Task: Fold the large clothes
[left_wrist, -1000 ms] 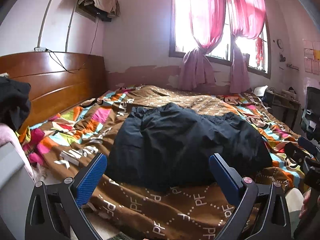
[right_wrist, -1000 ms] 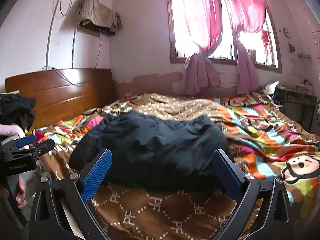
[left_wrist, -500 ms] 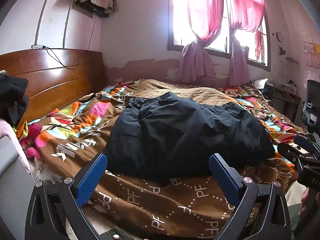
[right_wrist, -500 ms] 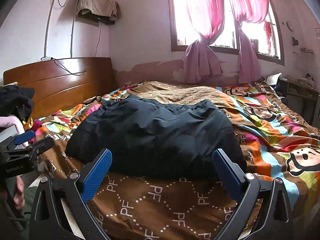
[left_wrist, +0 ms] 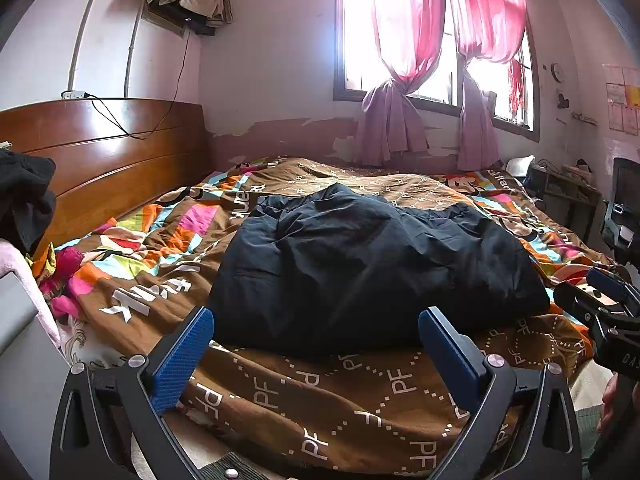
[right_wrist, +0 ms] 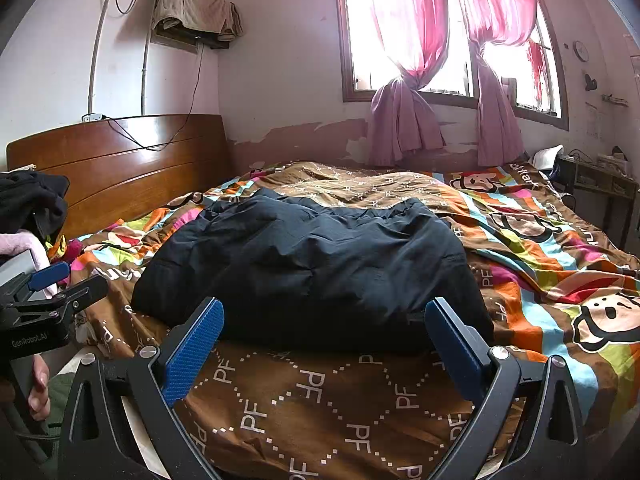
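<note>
Bedroom, pink curtains (left_wrist: 392,48) glowing, patterned quilt (left_wrist: 320,392) over the bed. Black padded jacket (left_wrist: 372,272) lies bunched mid-bed. Left claw (left_wrist: 316,344) spread wide, empty, near the bed's edge; right claw (right_wrist: 324,336) spread wide too, gripping nothing.

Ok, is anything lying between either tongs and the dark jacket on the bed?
Nothing visible. Only bare patterned bedspread lies between the left tongs, the right tongs and the dark jacket. Both tongs are open and empty, short of its near edge.
</note>
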The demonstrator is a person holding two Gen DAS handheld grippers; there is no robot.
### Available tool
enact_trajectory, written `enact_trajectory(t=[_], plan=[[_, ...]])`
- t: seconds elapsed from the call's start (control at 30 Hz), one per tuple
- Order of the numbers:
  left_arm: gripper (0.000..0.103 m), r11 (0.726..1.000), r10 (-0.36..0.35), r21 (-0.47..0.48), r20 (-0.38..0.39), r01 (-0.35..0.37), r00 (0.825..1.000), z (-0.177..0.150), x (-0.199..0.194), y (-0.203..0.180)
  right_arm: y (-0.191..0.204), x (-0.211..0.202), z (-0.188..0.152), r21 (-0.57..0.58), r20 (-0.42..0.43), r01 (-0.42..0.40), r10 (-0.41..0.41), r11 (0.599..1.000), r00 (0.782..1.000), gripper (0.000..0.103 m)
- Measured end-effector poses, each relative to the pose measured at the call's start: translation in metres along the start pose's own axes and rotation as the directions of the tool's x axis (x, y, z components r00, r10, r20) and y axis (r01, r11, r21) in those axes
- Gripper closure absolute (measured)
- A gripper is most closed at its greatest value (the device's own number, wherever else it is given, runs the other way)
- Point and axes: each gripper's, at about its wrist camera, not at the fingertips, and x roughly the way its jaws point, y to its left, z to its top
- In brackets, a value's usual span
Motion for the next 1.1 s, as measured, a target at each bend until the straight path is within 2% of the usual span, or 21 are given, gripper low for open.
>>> enact_trajectory(t=[1.1], plan=[[0.000,1.000,-0.004,0.005,0.004,0.004,1.000,-0.0009,0.0001,0.0011,-0.0003,0.0003,0.0002,0.001,-0.002,-0.001,0.001,1.000,1.000,0.004]])
